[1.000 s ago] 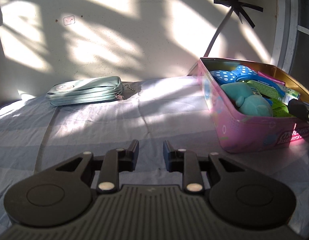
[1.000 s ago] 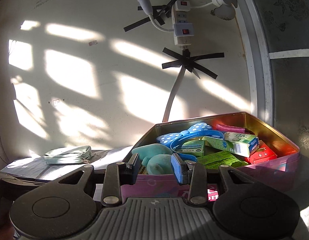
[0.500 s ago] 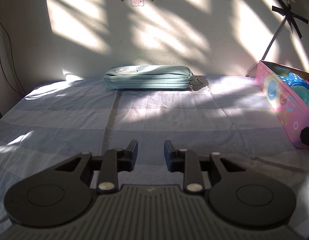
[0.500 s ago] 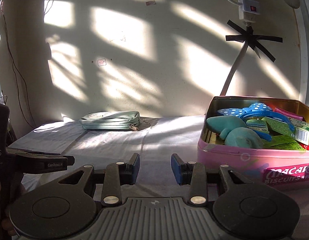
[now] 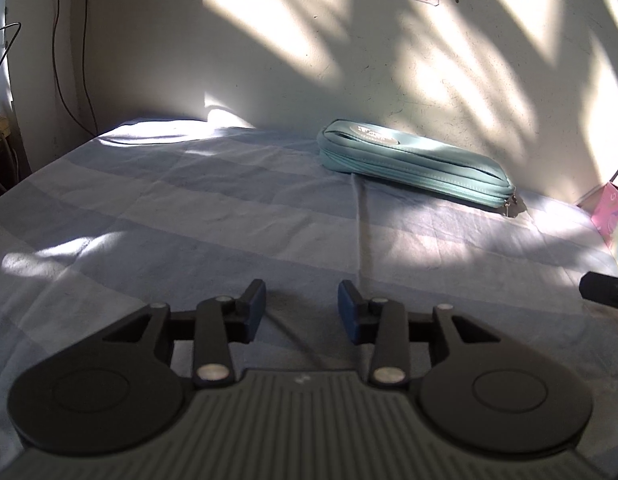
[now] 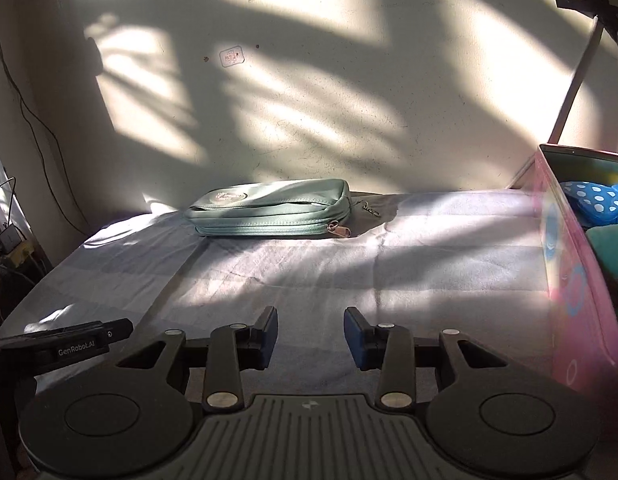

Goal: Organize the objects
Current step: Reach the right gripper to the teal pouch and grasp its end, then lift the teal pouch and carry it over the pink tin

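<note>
A pale green zip pouch (image 5: 415, 166) (image 6: 271, 212) lies flat at the far side of the blue striped sheet (image 5: 229, 216), against the wall. My left gripper (image 5: 301, 306) hovers over the sheet well short of the pouch; its jaws are opening and nothing is between them. My right gripper (image 6: 311, 332) is also open and empty, with the pouch ahead and slightly left. A pink tin (image 6: 577, 280) (image 5: 613, 220) holding a blue dotted item (image 6: 593, 200) and a teal soft toy (image 6: 613, 256) stands at the right. The left gripper's tip (image 6: 61, 344) shows at the right wrist view's left edge.
Cables (image 5: 69, 40) hang down the wall at the left corner, near the sheet's left edge. A white cord held by black tape (image 6: 589, 8) runs down the wall behind the tin. Sunlight and shadow patches cover wall and sheet.
Both views have swung left, away from the pink tin, so the pouch now sits nearer the middle. The left jaws have spread wider. The right gripper has left the tin and hangs over the sheet.
</note>
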